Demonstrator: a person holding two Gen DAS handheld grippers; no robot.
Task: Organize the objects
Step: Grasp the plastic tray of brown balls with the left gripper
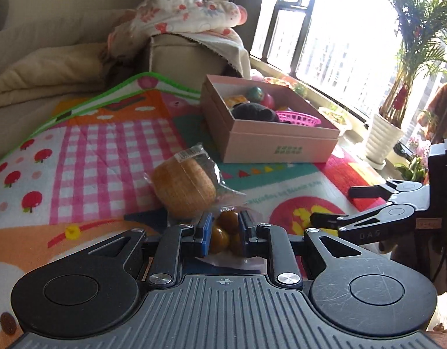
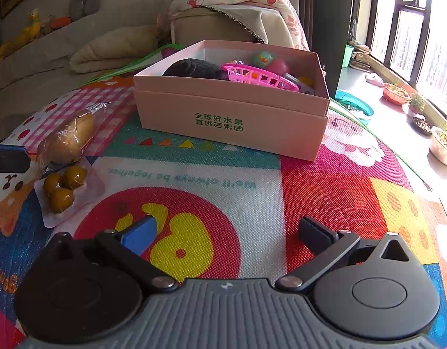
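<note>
A clear pack of round brown snacks [image 1: 225, 234] lies on the colourful play mat [image 1: 107, 151]; it also shows in the right wrist view [image 2: 63, 186]. My left gripper [image 1: 223, 232] has its jaws narrowed around this pack, which still rests on the mat. A wrapped bread roll [image 1: 184, 184] lies just beyond it, also seen in the right wrist view [image 2: 67, 139]. A pink cardboard box [image 2: 232, 116] holds a pink basket [image 2: 258, 77], a dark plush and coloured balls. My right gripper [image 2: 226, 232] is open and empty above the mat, right of the pack.
The box also shows in the left wrist view [image 1: 278, 142], far right of the bread. A sofa with blankets [image 2: 113, 49] stands behind the mat. Potted plants [image 1: 383, 133] line the window sill on the right.
</note>
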